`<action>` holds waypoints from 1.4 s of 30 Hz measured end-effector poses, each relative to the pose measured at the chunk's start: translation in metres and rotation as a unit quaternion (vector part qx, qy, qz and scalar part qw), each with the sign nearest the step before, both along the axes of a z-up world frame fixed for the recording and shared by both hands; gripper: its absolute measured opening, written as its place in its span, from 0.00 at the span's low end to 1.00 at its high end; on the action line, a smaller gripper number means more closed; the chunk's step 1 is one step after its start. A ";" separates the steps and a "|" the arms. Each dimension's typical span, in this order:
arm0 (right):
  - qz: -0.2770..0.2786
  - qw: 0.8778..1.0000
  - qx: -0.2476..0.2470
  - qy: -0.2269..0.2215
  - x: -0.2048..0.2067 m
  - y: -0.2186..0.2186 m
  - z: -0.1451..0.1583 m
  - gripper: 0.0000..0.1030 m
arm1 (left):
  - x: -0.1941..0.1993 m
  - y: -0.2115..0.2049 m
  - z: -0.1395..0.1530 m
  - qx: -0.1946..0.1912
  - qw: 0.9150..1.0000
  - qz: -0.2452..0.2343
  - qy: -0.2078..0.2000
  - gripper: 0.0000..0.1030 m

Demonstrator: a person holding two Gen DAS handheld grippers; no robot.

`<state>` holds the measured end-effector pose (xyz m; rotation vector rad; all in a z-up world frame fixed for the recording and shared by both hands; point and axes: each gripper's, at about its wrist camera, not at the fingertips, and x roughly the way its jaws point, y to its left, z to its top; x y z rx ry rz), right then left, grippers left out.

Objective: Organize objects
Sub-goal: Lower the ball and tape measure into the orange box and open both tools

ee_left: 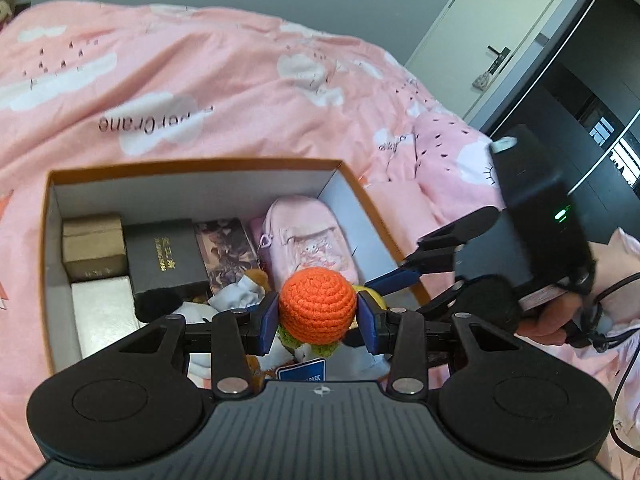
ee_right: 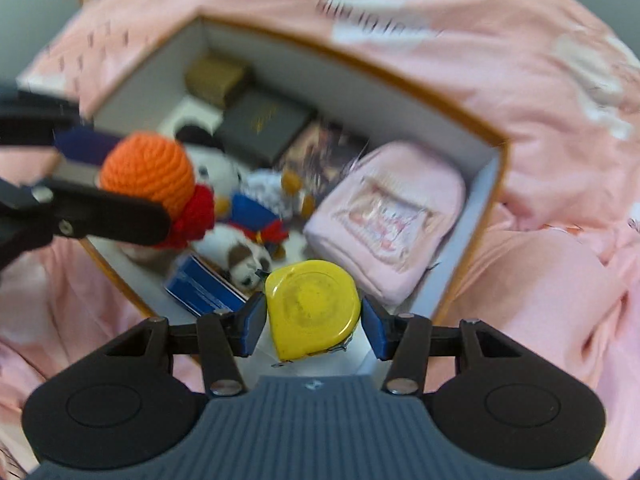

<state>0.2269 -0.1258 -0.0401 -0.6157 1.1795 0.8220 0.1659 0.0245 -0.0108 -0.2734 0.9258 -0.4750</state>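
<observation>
An open cardboard box (ee_left: 192,168) with an orange rim lies on a pink bed; it also shows in the right wrist view (ee_right: 400,76). My left gripper (ee_left: 317,316) is shut on an orange crocheted ball (ee_left: 317,306) over the box's near side; the ball shows in the right wrist view (ee_right: 148,172) too. My right gripper (ee_right: 314,320) is shut on a yellow tape measure (ee_right: 312,310) above the box's near right corner. The box holds a pink mini backpack (ee_left: 308,232), small boxes and plush toys (ee_right: 240,204).
A pink quilt (ee_left: 180,80) with white clouds surrounds the box. A black box (ee_left: 164,256), a brown box (ee_left: 94,246) and a silver box (ee_left: 104,316) fill the box's left side. A door (ee_left: 496,32) and dark cabinet (ee_left: 592,92) stand at the far right.
</observation>
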 end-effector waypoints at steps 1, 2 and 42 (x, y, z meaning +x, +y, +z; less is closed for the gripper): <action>0.011 1.000 -0.022 0.003 0.002 0.006 -0.008 0.52 | 0.003 0.001 -0.003 -0.001 1.000 -0.002 0.003 0.45; 0.016 0.999 -0.039 0.004 0.003 0.011 -0.015 0.52 | 0.005 0.001 -0.006 -0.002 1.000 -0.002 0.006 0.45; 0.026 0.991 -0.024 -0.132 -0.017 -0.025 0.045 0.64 | 0.053 -0.080 -0.062 0.134 0.983 -0.094 0.085 0.45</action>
